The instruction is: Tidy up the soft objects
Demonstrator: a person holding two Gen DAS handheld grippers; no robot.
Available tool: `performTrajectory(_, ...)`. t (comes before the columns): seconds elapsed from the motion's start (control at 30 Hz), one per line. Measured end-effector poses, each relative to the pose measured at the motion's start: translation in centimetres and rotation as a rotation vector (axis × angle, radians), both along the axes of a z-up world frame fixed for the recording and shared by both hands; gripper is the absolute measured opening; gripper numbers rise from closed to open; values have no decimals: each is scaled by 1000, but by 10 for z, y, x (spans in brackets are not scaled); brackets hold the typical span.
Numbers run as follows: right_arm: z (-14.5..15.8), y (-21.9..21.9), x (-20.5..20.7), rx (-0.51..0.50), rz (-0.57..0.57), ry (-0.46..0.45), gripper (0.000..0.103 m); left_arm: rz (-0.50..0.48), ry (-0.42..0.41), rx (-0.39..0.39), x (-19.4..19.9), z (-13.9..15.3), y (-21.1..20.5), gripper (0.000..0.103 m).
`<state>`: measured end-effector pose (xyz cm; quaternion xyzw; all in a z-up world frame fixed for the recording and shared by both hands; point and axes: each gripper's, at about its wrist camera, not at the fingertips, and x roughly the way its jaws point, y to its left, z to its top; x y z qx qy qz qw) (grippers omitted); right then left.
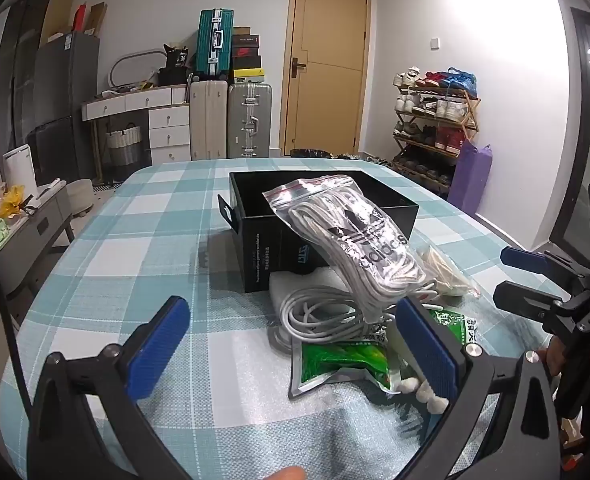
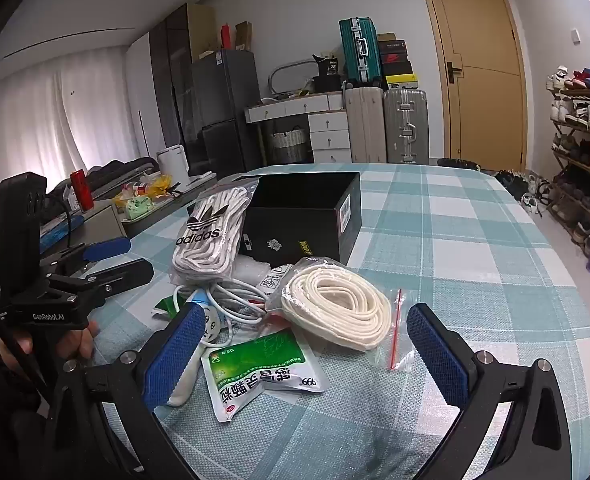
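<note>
On the checked tablecloth point(image 1: 135, 240) a pile of soft items lies in front of an open black box point(image 1: 255, 216). A clear Adidas bag of white laces point(image 1: 355, 248) leans on the box. Below it lie a coiled white cable point(image 1: 319, 316) and a green sachet point(image 1: 343, 364). My left gripper point(image 1: 295, 352) is open just before the pile, nothing between its pads. From the right wrist, the green sachet point(image 2: 263, 364) and a bag of cream laces point(image 2: 335, 312) lie just ahead of my open right gripper point(image 2: 305, 360), which holds nothing. The Adidas bag point(image 2: 211, 232) leans on the box point(image 2: 307, 216).
The right gripper point(image 1: 515, 280) hovers at the table's right edge, the left gripper point(image 2: 131, 260) at the left edge, held by a hand. Small white cotton pieces point(image 1: 411, 386) lie by the sachet. Bare tablecloth point(image 2: 475, 260) stretches right of the box. Suitcases, drawers and a shoe rack stand beyond.
</note>
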<state>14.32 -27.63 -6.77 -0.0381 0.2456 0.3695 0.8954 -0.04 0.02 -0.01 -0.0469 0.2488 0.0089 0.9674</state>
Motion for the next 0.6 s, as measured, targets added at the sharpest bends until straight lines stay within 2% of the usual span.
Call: performTrajectory(0.6,0,-1,0,7,0,0,103,0,4,-1,0,0,0,103)
